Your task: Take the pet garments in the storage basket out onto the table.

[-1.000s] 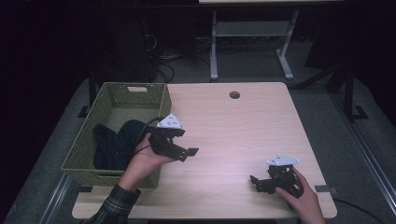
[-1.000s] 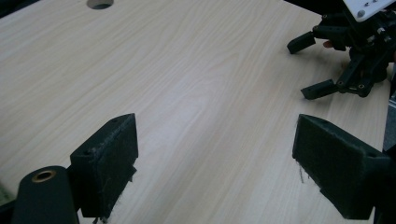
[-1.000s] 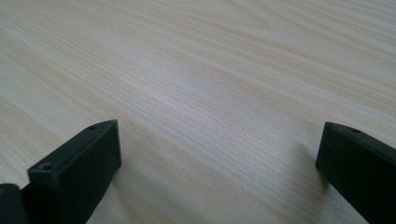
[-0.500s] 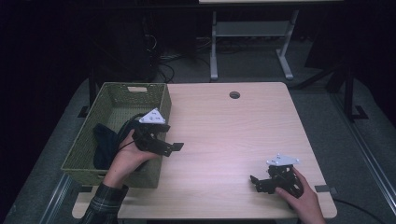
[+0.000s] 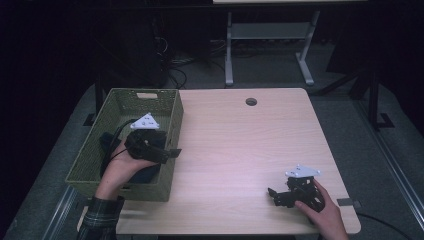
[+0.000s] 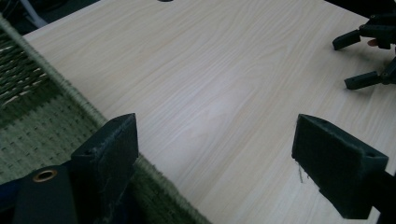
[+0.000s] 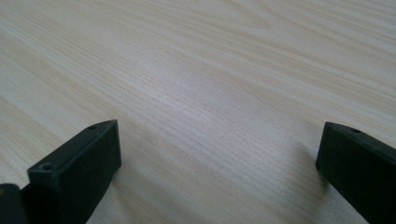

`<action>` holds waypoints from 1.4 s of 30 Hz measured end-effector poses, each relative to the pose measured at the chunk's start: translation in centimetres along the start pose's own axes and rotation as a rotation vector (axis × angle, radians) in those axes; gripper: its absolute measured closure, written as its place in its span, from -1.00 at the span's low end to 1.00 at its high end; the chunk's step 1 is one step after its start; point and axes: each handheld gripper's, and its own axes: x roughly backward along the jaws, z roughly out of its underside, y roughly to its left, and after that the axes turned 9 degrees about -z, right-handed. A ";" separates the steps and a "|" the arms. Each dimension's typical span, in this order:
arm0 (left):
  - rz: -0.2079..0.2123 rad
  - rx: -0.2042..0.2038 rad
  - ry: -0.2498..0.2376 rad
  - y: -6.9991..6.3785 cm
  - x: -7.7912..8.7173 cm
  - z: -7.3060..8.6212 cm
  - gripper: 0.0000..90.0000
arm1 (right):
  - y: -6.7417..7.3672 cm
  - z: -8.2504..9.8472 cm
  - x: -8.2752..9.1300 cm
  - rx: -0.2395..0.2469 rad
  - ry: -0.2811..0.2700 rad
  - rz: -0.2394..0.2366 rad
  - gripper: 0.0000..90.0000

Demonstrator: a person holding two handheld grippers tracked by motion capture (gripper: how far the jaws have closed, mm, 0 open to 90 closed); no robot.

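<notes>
High view: the left gripper [image 5: 172, 151] hangs over the right rim of the green woven basket [image 5: 95, 150], above a dark cloth [image 5: 107, 142]. The right gripper [image 5: 274, 196] rests near the table [image 5: 235, 140] front edge.

Left gripper view: jaws wide apart, bare wood ahead.

Right gripper view: jaws wide apart, holding nothing.

The basket [image 5: 90, 159] sits at the table's [image 5: 240, 150] left edge, dark cloth [image 5: 107, 142] inside.

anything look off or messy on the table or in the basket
Nothing stands out. The green basket sits squarely at the table's left edge with dark cloth inside. Both the left hand-held gripper and right hand-held gripper are open and empty.
</notes>
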 end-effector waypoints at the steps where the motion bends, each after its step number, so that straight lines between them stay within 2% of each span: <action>1: -0.005 0.002 0.001 0.2 0.1 0.1 -0.68 | 0.0 0.0 0.0 0.000 0.000 0.000 -1.00; 11: -0.063 0.040 0.014 2.3 1.3 1.3 -0.68 | 0.0 0.0 0.0 0.001 0.001 0.000 -1.00; 17: -0.110 0.053 0.043 3.7 1.8 2.2 -0.68 | 0.0 0.0 0.0 0.000 0.000 0.000 -1.00; 25: -0.149 0.077 0.078 5.3 2.2 3.6 -0.68 | 0.0 0.0 0.0 0.001 0.000 0.000 -1.00; 33: -0.184 0.094 0.155 6.6 1.6 5.2 -0.68 | 0.0 0.0 0.0 0.001 0.000 0.000 -1.00; 40: -0.194 0.106 0.228 7.5 0.6 6.6 -0.68 | 0.0 0.0 0.0 0.000 0.000 0.000 -1.00; 42: -0.185 0.117 0.242 7.7 0.3 6.7 -0.68 | 0.0 0.0 0.0 0.000 0.001 0.000 -1.00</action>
